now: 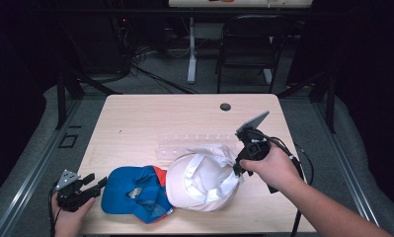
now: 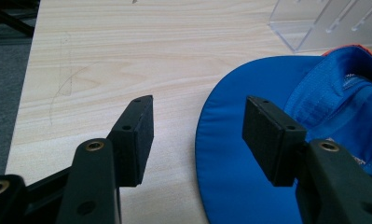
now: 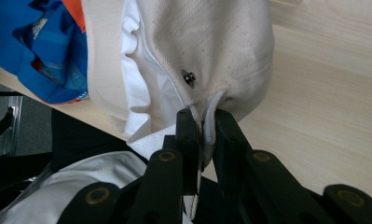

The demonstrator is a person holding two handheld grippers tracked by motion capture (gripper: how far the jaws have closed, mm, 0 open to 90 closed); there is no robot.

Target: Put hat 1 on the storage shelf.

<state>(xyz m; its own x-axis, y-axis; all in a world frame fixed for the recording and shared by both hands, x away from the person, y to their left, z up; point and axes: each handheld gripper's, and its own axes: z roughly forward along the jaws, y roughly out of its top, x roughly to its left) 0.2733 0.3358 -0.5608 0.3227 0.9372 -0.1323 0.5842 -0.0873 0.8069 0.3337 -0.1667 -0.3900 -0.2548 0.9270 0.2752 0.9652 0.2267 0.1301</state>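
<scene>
Right gripper view is showing your right gripper clenching the cream cap by its edge, over the table. It's handling soft and light, sagging; keep pinching the stitched rim. Your left gripper is gaping beside the blue cap.

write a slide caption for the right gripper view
Right gripper pinching the cream cap by its edge above the wooden table.

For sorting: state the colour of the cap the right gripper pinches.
Cream cap, white lining; right gripper view.
</scene>
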